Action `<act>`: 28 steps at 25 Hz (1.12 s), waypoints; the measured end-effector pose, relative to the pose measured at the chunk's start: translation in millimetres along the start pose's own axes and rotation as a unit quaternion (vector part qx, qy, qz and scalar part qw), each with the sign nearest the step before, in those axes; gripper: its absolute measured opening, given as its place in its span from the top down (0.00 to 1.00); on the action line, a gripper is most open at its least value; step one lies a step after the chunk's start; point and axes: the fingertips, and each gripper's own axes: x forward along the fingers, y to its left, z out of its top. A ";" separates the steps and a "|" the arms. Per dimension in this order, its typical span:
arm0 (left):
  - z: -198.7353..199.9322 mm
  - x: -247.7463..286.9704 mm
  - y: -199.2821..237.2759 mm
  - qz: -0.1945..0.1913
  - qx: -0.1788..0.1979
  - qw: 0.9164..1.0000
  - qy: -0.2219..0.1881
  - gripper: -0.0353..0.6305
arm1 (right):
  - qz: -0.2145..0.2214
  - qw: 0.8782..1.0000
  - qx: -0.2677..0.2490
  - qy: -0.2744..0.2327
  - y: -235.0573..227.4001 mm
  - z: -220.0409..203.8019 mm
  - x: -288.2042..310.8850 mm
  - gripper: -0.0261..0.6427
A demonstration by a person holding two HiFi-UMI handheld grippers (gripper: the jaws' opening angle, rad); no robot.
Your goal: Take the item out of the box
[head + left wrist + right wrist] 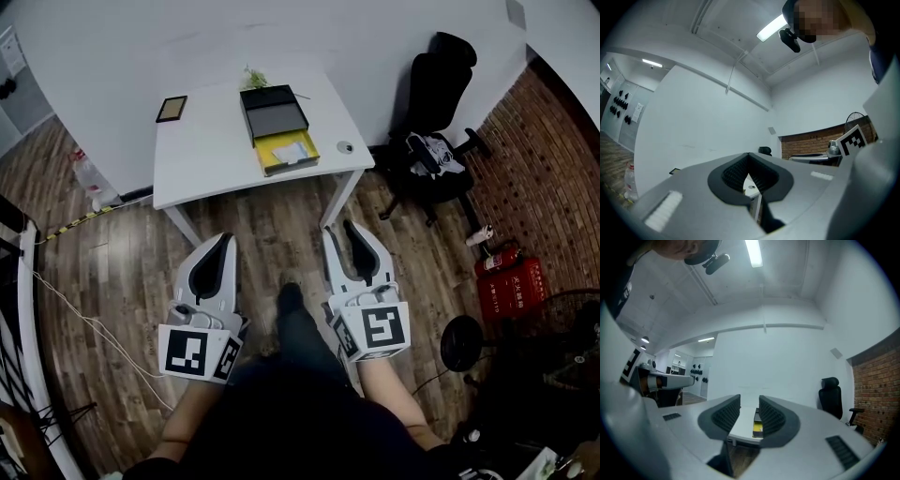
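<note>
An open box stands on the white table [211, 155]: a black half [274, 111] behind and a yellow tray [288, 153] in front, with a white item [291, 149] lying in the tray. Both grippers hover over the wooden floor, well short of the table's near edge. My left gripper [224, 240] has its tips together with nothing held; they also meet in the left gripper view [749, 157]. My right gripper [339, 228] is open and empty. Through its gap [749, 409] the yellow tray [758, 428] shows far ahead.
A small dark framed slab [171, 109] lies at the table's left, a small round object [345, 147] at its right edge, and a plant [253, 78] behind the box. A black office chair [436, 141] stands to the right, with red extinguishers [506, 261] and a fan [464, 343] nearer.
</note>
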 end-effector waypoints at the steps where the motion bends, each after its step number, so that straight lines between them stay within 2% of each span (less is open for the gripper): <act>1: 1.0 3.6 1.2 -0.001 -0.001 1.000 -0.002 0.93 | 0.001 1.000 0.000 -0.003 -1.4 1.2 4.0 0.79; 10: -7.1 57.7 27.8 -0.003 0.002 1.000 -0.007 0.93 | 0.017 1.000 -0.016 -0.012 -17.9 2.1 68.1 0.79; 19: -16.6 154.5 66.3 0.005 0.007 1.000 -0.004 0.93 | 0.036 0.999 -0.015 0.006 -63.9 -12.4 165.7 0.79; 28: -30.1 253.1 110.2 0.032 0.006 0.999 0.003 0.93 | 0.067 0.998 -0.013 0.016 -115.0 -22.0 273.2 0.79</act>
